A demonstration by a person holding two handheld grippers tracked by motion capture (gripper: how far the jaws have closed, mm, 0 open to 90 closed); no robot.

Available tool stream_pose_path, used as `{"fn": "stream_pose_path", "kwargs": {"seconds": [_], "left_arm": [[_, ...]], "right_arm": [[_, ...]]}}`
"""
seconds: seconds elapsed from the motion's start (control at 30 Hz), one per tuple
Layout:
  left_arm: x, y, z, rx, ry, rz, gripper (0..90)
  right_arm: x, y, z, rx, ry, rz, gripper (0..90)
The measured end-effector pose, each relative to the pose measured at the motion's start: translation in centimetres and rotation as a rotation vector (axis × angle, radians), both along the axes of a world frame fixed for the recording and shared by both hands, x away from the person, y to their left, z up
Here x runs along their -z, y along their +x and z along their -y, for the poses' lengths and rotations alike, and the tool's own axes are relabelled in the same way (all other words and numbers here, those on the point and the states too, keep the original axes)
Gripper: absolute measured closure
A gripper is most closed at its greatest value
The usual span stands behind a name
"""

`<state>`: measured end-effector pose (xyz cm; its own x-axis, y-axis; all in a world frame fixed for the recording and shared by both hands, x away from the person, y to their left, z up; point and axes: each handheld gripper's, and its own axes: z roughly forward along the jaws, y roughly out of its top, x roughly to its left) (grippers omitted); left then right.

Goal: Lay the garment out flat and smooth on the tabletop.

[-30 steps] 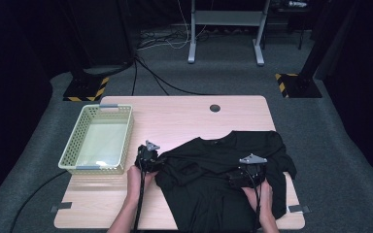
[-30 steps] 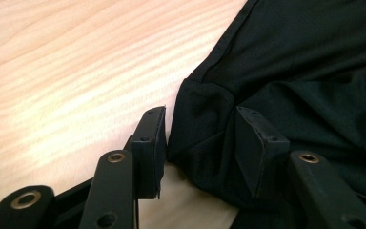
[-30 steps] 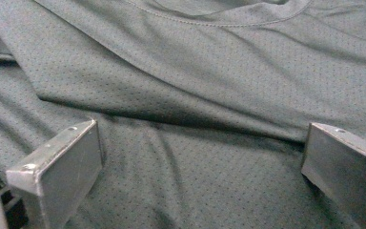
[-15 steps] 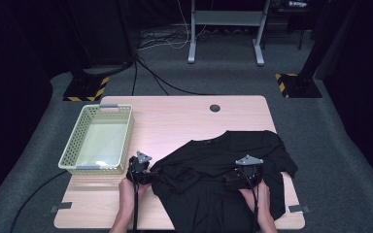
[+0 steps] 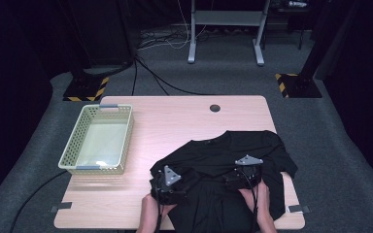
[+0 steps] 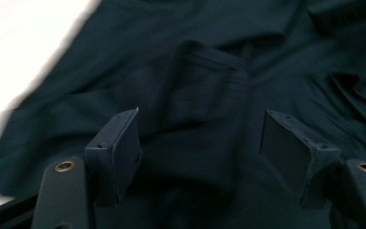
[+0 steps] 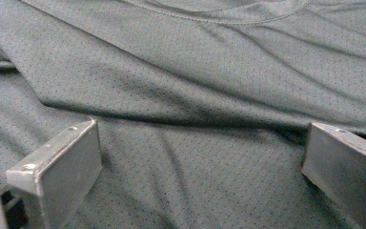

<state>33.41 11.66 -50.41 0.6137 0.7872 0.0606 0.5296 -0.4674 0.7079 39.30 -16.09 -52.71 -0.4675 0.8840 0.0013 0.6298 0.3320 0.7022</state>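
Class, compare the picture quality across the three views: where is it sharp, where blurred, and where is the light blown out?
High view: evenly lit table, dark surroundings, black shirt shows little detail. Left gripper view: soft and blurred, shirt dim, table corner washed out white. Right gripper view: sharpest, the shirt's weave and collar seam clear.

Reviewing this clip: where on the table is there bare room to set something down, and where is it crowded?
Bare wood runs along the far edge around the grommet hole, and between the basket and the black shirt. A strip also lies in front of the basket. The near right is crowded: the shirt and both hand-held grippers cover it.
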Motion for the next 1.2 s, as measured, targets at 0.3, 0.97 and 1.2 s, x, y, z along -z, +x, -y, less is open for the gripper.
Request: {"fn": "stream_pose_path", "kwargs": {"seconds": [0.3,0.97,1.2], "left_arm": [[0.6,-0.3,-2.4,-0.025,-0.021,0.080,81.8],[0.5,-2.6,-11.9,-0.170,-0.190,0.027,78.4],[1.0,-3.4,-14.3,-0.226,-0.203,0.012,77.7]], "right_arm": [[0.0,0.0,0.0,0.004,-0.001,0.002,0.0],[0.0,0.1,0.1,0.009,-0.003,-0.003,0.0],[-0.1,0.2,0.2,0.014,-0.005,-0.007,0.0]]}}
